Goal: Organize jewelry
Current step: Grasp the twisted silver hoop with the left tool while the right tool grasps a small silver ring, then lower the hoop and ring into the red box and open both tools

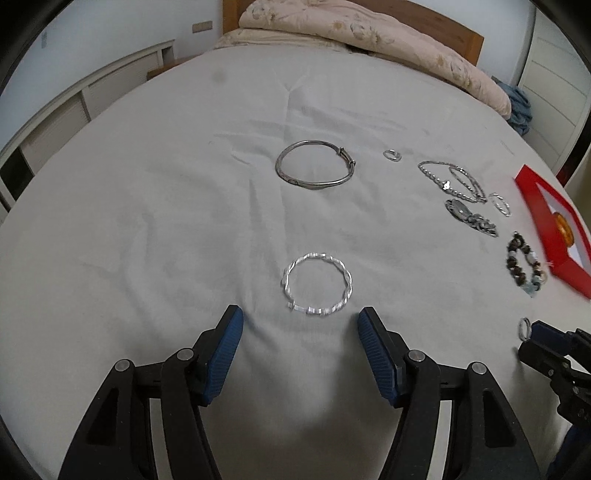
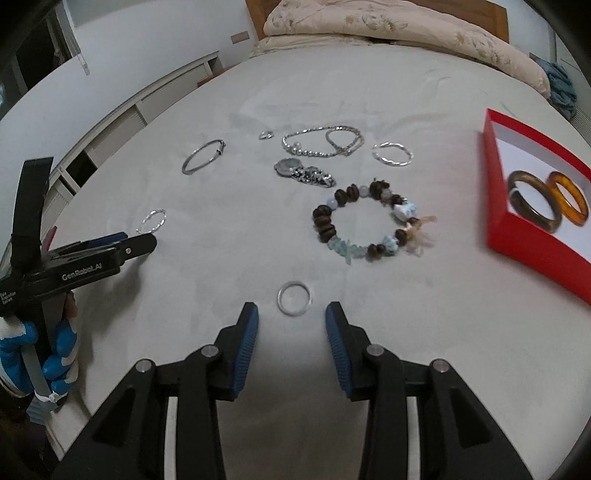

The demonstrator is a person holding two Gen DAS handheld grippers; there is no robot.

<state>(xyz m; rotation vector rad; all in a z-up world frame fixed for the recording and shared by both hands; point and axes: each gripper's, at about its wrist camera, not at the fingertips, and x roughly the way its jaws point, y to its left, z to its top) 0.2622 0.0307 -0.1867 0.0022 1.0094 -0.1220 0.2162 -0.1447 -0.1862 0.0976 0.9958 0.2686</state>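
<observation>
My left gripper point(image 1: 300, 323) is spread wide over the grey bed sheet point(image 1: 147, 221) and pinches nothing; the twisted silver bangle point(image 1: 317, 283) lies flat just ahead of my fingertips, a little beyond the gap between them, not touching the blue pads point(image 1: 226, 350). Further ahead lies the dark plain bangle point(image 1: 316, 170), and to the right of it a small ring point(image 1: 392, 155). My right gripper point(image 2: 291, 319) is also spread and empty, and the pale thin ring point(image 2: 294, 297) lies just in front of its gap, apart from both pads. Beyond this ring lies the beaded bracelet point(image 2: 369, 221) with brown and pale blue stones, and behind it a dark pendant with chain point(image 2: 304, 172), a silver bead necklace point(image 2: 321, 144) and a small twisted bangle point(image 2: 391, 153), all near to each other. The red box point(image 2: 532, 236) stands at the right, well apart from my ring, with its red walls raised; inside on the white bottom a brown bangle point(image 2: 533, 201) and an amber bangle point(image 2: 569, 197) touch each other. The sheet between my two grippers and around the ring is bare. At the far edge of the bed a folded quilt point(image 2: 388, 26) is piled against the headboard
</observation>
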